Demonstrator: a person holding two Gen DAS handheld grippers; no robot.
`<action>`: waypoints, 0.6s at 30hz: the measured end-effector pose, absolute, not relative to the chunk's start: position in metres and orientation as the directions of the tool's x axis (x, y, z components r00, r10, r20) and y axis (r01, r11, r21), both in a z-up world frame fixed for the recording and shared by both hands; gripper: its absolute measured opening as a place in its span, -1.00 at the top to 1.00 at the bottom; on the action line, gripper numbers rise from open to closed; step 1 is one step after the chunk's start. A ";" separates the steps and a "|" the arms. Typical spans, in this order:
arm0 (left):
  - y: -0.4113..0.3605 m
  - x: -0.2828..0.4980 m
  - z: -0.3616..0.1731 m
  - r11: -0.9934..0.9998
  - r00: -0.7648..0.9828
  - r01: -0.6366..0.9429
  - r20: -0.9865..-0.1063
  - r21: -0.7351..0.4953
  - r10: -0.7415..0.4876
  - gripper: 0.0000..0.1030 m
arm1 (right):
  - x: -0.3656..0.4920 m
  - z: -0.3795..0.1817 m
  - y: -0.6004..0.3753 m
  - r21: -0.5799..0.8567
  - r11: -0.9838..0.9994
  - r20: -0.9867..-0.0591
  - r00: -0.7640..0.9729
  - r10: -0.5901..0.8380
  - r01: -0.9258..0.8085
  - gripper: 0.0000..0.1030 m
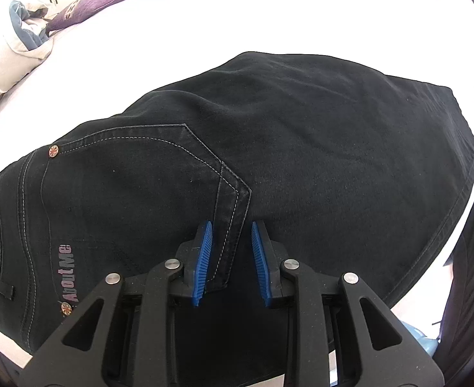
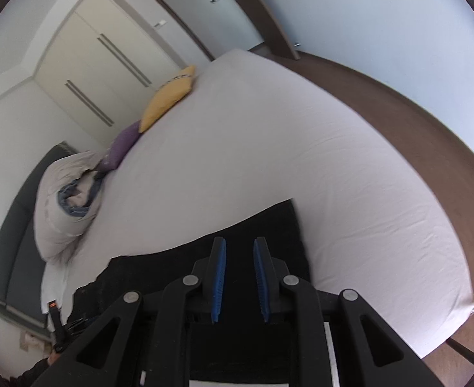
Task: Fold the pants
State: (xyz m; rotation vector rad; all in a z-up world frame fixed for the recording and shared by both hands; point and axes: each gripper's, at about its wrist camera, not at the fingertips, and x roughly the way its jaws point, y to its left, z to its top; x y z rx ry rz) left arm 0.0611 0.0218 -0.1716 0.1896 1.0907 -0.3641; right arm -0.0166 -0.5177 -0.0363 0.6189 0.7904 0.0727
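Bed, white sheet, standing on brown floor. Lying on it: black pants, folded, at the near edge; yellow pillow, purple pillow and bundled beige duvet in a row along the left edge.

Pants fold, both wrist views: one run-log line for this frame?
stage: fold pants | pants: black, lying on white bed | left gripper: open, over back pocket | right gripper: open, over pants, holding nothing
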 end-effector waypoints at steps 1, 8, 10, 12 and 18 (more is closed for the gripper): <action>0.022 0.060 -0.171 0.925 0.410 0.378 -0.891 -0.028 -0.194 0.52 | -0.018 -0.041 -0.504 0.570 0.812 -0.638 0.690 0.341 0.126 0.59; 0.028 0.060 -0.168 0.921 0.403 0.387 -0.894 -0.029 -0.198 0.52 | -0.033 -0.122 -0.492 0.494 0.801 -0.830 0.458 0.319 0.338 1.00; 0.030 0.060 -0.168 0.922 0.405 0.385 -0.891 -0.037 -0.205 0.52 | -0.046 -0.124 -0.501 0.500 0.780 -0.832 0.460 0.310 0.376 1.00; 0.032 0.058 -0.168 0.923 0.411 0.384 -0.887 -0.043 -0.212 0.52 | -0.059 -0.123 -0.501 0.463 0.801 -0.852 0.439 0.286 0.378 1.00; 0.033 0.057 -0.167 0.922 0.417 0.384 -0.883 -0.045 -0.216 0.52 | -0.074 -0.127 -0.499 0.327 0.808 -0.927 0.331 0.175 0.491 1.00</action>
